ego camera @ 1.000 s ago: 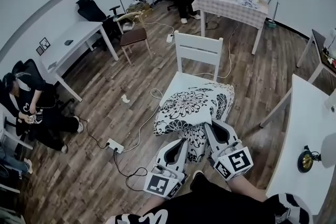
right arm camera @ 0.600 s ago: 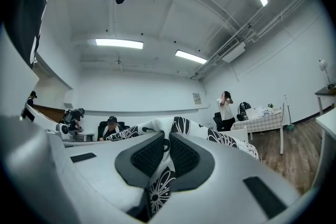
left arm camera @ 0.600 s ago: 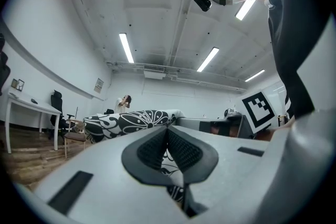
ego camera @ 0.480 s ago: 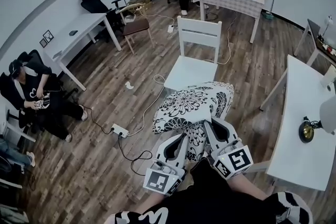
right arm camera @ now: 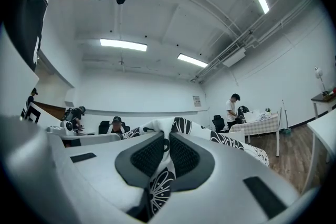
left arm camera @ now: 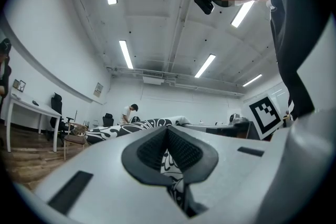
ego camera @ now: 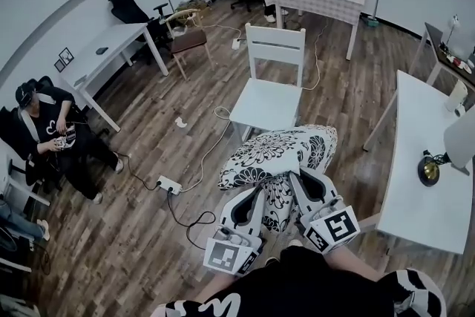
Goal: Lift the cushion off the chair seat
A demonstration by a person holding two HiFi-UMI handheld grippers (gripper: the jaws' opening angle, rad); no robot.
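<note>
The black-and-white flowered cushion (ego camera: 278, 154) hangs in the air in front of the person, clear of the white chair (ego camera: 269, 102), whose seat is bare. My left gripper (ego camera: 261, 192) is shut on the cushion's near edge, with patterned fabric (left arm camera: 169, 161) pinched between its black pads. Just to its right, my right gripper (ego camera: 298, 176) is also shut on that edge, and the fabric (right arm camera: 167, 150) shows squeezed between its pads. The rest of the cushion (right arm camera: 231, 140) stretches away beyond the jaws.
A white table (ego camera: 423, 167) with a small lamp stands at the right. A power strip (ego camera: 168, 185) and cables lie on the wood floor at the left. A seated person (ego camera: 52, 137) is at the far left by a white desk (ego camera: 104, 56). Another person stands by the far table (ego camera: 319, 0).
The cushion has come back off the chair seat toward the person, held by both grippers. The chair now stands apart from it, farther up the head view.
</note>
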